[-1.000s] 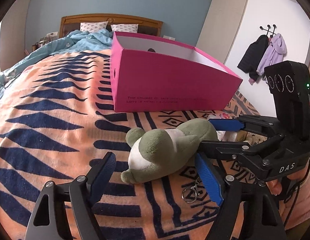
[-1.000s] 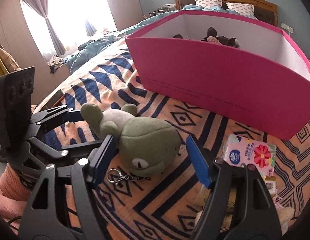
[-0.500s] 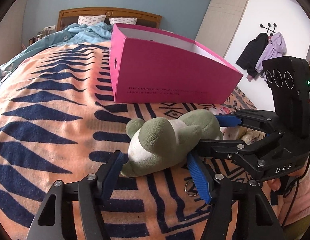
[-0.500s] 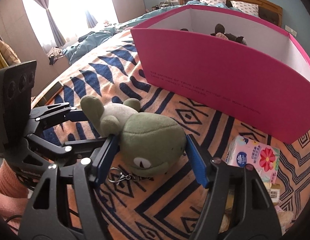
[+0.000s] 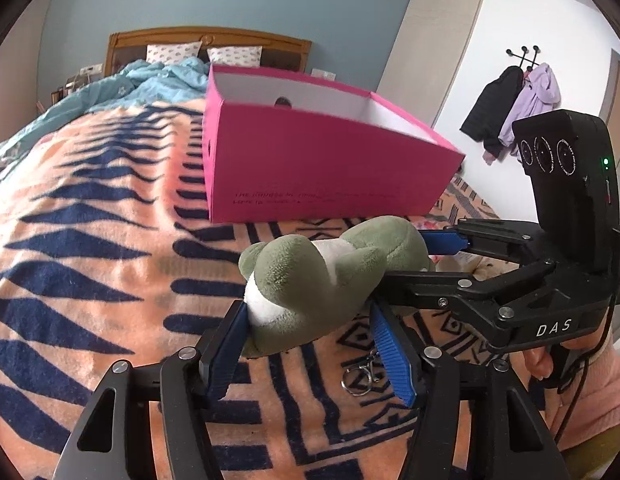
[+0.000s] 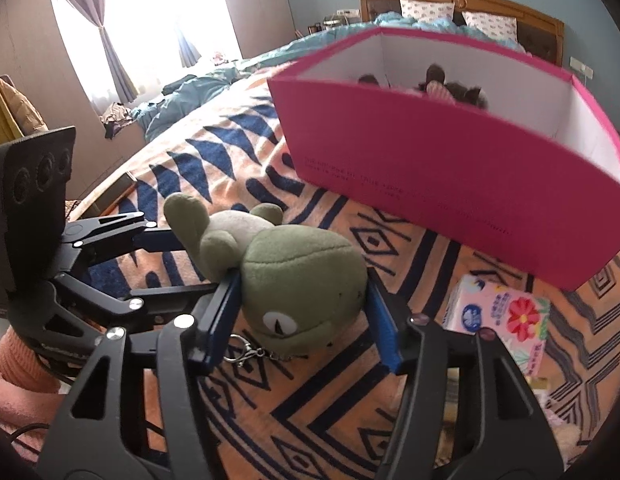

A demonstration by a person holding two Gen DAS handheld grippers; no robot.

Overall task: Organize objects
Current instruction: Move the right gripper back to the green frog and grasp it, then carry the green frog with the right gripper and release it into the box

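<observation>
Both the left hand-held gripper (image 5: pixel 314 344) and the right hand-held gripper (image 6: pixel 303 312) held the soft green plush frog (image 6: pixel 297 284), with the pink cardboard box (image 5: pixel 322 168) ahead.

Both hand-held grippers, left (image 5: pixel 310 344) and right (image 5: pixel 398 258), clamp the plush frog (image 5: pixel 326 276).

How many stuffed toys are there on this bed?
2 that I can make out: the green frog plush squeezed by both sets of fingers on the blanket, and a dark plush peeking over the pink box wall. More may be hidden inside.
</observation>
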